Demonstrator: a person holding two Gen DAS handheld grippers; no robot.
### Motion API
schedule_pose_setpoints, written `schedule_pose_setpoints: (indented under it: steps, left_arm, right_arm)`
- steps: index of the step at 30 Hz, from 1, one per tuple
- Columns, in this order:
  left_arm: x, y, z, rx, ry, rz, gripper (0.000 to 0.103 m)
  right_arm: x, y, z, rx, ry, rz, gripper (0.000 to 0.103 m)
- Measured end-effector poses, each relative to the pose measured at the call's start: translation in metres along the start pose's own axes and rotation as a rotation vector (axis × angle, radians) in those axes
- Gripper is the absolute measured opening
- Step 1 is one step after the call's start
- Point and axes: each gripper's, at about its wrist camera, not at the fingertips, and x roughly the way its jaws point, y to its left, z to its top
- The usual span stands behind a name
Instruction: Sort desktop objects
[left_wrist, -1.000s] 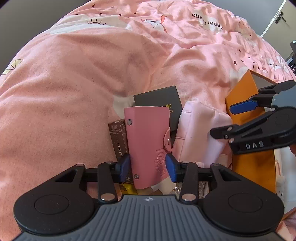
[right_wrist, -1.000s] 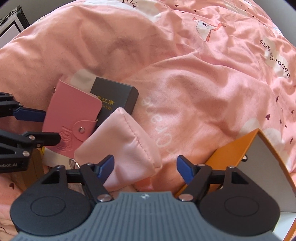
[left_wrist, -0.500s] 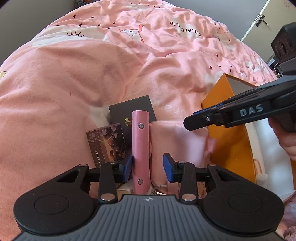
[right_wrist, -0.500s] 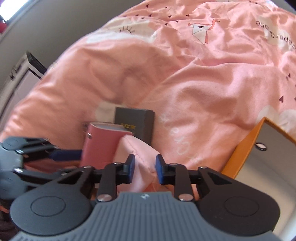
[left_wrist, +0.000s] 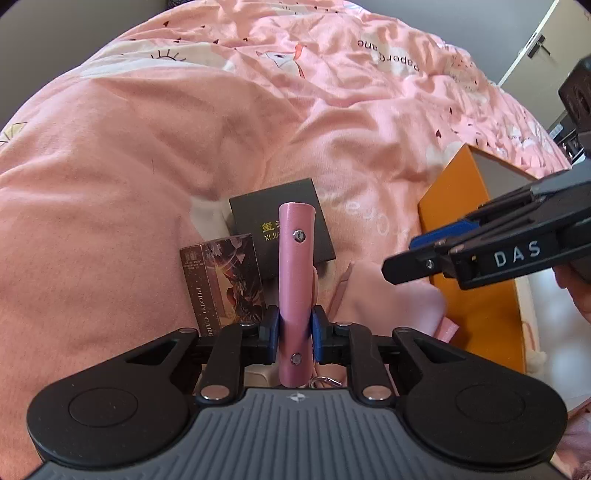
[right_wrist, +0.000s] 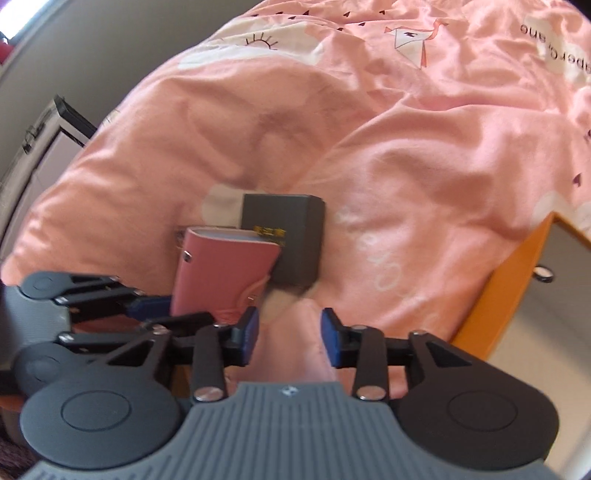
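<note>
From my left wrist view, my left gripper (left_wrist: 294, 329) has just closed and is clamped on the spine of the pink snap-button card holder (left_wrist: 296, 280), raised above the pink bedspread (left_wrist: 129, 184); the black square box (left_wrist: 291, 225) and printed card box (left_wrist: 225, 280) remain unsorted. From my right wrist view, my right gripper (right_wrist: 290, 341) has just been opening, jaws apart astride the pale pink fabric pouch (right_wrist: 295, 347) without gripping it; the open orange box (right_wrist: 517, 280) sits near.

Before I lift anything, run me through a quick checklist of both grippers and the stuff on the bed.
1. Left gripper shut on the pink card holder, jaws having just closed: ok.
2. Card holder clear of the black box behind it: cannot tell.
3. Right gripper gripping the pink pouch: not ok, jaws just opened, pads straddle the fabric.
4. Orange box open on the right: ok.
5. Card pack untouched beside the left fingers: ok.
</note>
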Motion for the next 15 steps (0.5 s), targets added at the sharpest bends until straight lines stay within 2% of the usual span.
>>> schedule_pose_setpoints:
  steps: [4,10,15]
  left_arm:
    - [-0.017,0.002,-0.001,-0.017,-0.048,-0.001,0.019]
    - [-0.039,0.002,-0.003,-0.035,-0.106,-0.014,0.019]
    - [-0.048,0.003,-0.008,-0.044,-0.130,-0.020,0.019]
  right_arm:
    - [-0.006,-0.003,-0.005,-0.017,0.052,-0.035,0.051]
    - [-0.020,0.011,-0.015,-0.021,0.114,-0.029,0.055]
    - [-0.011,0.021,-0.027,0.019,0.204,-0.048,0.058]
